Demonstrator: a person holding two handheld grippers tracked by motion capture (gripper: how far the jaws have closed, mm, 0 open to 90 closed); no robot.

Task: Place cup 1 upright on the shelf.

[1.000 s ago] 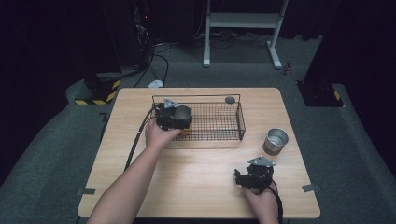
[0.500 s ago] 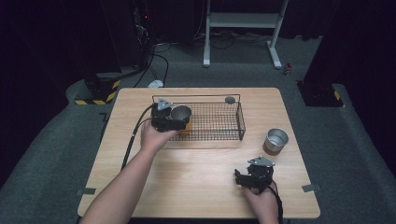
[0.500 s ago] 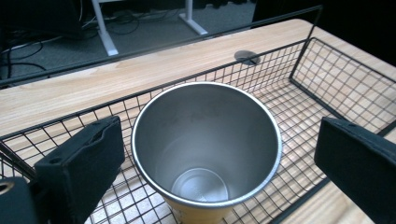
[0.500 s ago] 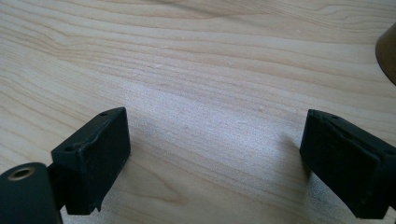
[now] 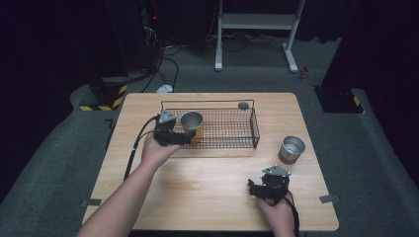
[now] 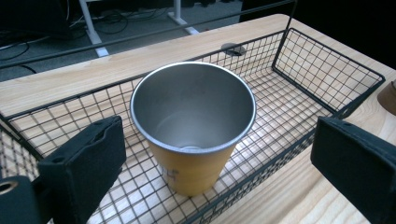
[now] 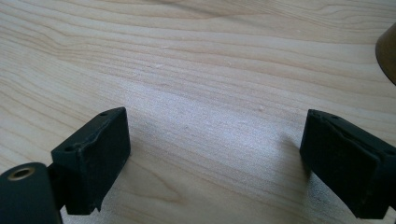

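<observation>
A steel cup with an orange-brown wall (image 5: 191, 120) (image 6: 194, 126) stands upright in the left front corner of a black wire basket (image 5: 232, 101) (image 6: 327, 60). My left gripper (image 5: 186, 135) (image 6: 219, 154) hovers at the basket's left front edge, pointing at the cup. Its jaws have just been closing a little but stand wide, and the pads (image 6: 88, 158) are clear of the cup, which sits just ahead of them. My right gripper (image 5: 256, 188) (image 7: 215, 135) rests open near the table's front right, with bare wood between its jaws.
A second steel cup (image 5: 291, 147) (image 7: 387, 51) stands on the table right of the basket, beyond my right gripper. A small dark round disc (image 5: 243, 105) (image 6: 233, 47) lies behind the basket. The wooden table (image 5: 207, 197) is surrounded by grey floor.
My left hand has drawn its gripper left and back from the cup, which stays upright in the basket. The right gripper has not moved.
</observation>
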